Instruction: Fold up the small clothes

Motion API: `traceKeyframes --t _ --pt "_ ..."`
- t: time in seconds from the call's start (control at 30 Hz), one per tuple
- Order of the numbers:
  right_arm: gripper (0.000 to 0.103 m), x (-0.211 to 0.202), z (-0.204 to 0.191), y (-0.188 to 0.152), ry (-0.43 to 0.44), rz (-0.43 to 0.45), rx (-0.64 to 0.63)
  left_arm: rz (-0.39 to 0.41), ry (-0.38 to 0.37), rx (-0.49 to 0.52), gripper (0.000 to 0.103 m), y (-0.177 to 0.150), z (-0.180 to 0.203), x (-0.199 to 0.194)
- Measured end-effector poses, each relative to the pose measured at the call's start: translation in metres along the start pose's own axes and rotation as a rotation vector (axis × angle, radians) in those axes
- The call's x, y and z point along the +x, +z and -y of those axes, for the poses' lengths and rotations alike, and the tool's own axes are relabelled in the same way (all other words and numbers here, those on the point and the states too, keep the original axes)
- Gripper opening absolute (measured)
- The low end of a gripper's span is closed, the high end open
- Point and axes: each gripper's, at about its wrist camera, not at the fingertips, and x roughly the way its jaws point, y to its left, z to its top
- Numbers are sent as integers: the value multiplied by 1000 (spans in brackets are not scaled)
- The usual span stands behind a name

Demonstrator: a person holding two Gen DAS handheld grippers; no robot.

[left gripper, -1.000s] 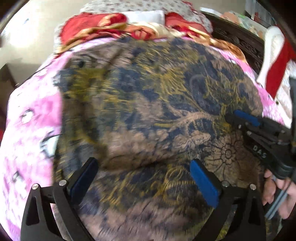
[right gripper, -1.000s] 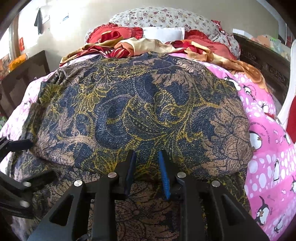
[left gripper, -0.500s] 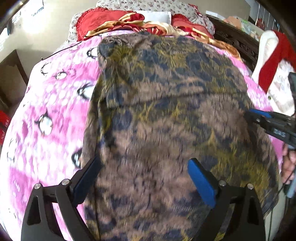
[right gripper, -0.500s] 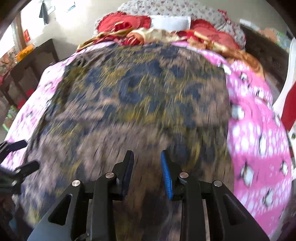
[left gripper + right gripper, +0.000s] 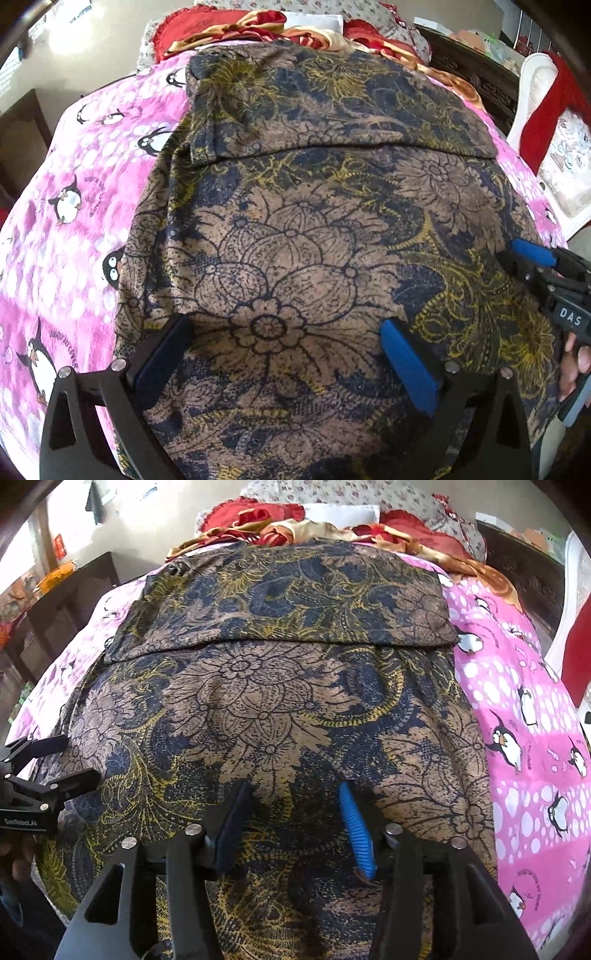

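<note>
A dark floral garment (image 5: pixel 295 240) in navy, tan and mustard lies spread over the middle of the bed, on a pink penguin-print bedsheet (image 5: pixel 74 206) that shows along both side edges; its far part is turned over so that a straight folded edge (image 5: pixel 277 642) runs across it, towards the head of the bed where red and gold bedding (image 5: pixel 295 520) is heaped. Judged from this, one fold is already laid and the step in hand is the pause between folds, with both tools hovering over the near half of the cloth. The left gripper (image 5: pixel 284 350) has its fingers wide apart above the big flower motif, holding nothing, and the right gripper (image 5: pixel 295 819) also has its fingers apart, though less widely, with no cloth between the pads. The next move probably calls for each tool to drop to a near corner or side edge of the garment, pinch a single layer cleanly, and carry it across without dragging the first fold out of line; the fabric looks thin and limp, so it is likely to sag and crease if lifted from one point only. As for writing, the right gripper's body reads "DAS" in the left wrist view, the left gripper's body bears a small white label that is too blurred to read surely, and the sheet's penguins carry small printed text that cannot be made out.
</note>
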Motion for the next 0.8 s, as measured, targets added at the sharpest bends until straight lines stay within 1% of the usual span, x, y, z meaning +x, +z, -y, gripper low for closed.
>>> traceKeyframes --t 0.1,0.27,0.33,0.43,0.57,0.7,0.8 --pt "66 1 -1 2 -7 -5 -17 17 6 3 103 -2 1 0" --pt "67 4 1 5 -9 -1 -26 27 -13 0 103 -2 -1 -1" --pt "67 3 1 5 -7 -1 -25 19 -17 15 103 -3 -1 -2" --pt "67 3 1 5 -8 -2 -26 10 -24 12 103 -2 -2 -2" --pt "67 2 0 5 -10 -7 -25 -5 -3 13 103 -2 0 -2" --pt "67 -2 -2 5 -29 -45 -18 -14 2 4 103 -1 1 -3" --pt "67 -8 0 -1 -32 -63 1 -26 -22 -12 103 -1 -2 -8"
